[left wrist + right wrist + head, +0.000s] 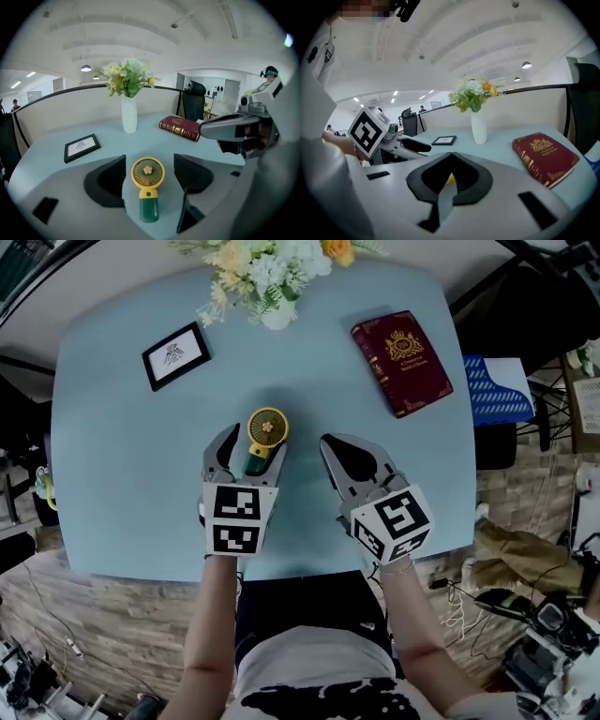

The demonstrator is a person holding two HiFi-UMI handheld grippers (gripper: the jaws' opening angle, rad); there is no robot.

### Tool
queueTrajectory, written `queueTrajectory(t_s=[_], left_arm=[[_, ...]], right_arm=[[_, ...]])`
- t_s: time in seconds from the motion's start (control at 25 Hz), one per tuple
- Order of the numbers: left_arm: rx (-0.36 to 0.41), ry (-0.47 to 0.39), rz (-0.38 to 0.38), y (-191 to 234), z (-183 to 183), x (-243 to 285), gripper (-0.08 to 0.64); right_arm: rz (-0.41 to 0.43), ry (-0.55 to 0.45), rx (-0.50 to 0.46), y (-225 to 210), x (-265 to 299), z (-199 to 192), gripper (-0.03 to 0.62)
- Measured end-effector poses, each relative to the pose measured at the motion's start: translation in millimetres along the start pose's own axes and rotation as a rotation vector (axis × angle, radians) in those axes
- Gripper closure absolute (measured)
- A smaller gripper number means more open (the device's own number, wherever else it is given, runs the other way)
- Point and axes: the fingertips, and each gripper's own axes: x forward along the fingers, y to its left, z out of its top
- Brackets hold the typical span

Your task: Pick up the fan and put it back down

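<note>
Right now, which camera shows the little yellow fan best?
The left gripper view: the fan sits centred and whole, grille and green handle facing the camera. The head view shows it small, from above. The right gripper view shows only a yellow sliver of the fan.

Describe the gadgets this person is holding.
The left hand-held gripper and right hand-held gripper are pale grey, with tapering jaws lined in black and a white cube of black square markers. The person wears a white top with black print.
</note>
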Motion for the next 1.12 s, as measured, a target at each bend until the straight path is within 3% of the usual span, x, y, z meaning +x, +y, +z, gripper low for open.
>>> queueTrajectory(t_s=[0.24, 0.44, 0.8, 1.12], left_arm=[[0.019, -0.101, -0.013, -6.4, 45.7, -25.0, 0.242], [0.059, -0.166, -0.029, -14.1, 77.8, -48.5, 0.253], [0.062, -0.275, -0.032, -18.3, 120.7, -85.4, 0.315], [0.074, -0.348, -0.061, -31.4, 146.9, -111.4, 0.376]], right_arm=[[-0.011, -0.139, -0.106, 6.6, -20.0, 56.5, 0.588], [-0.001, -0.177, -0.165, 13.8, -34.4, 86.6, 0.588], [0.005, -0.283, -0.238, 32.8, -67.8, 143.4, 0.588], [0.020, -0.330, -0.260, 44.6, -86.9, 162.0, 0.588]])
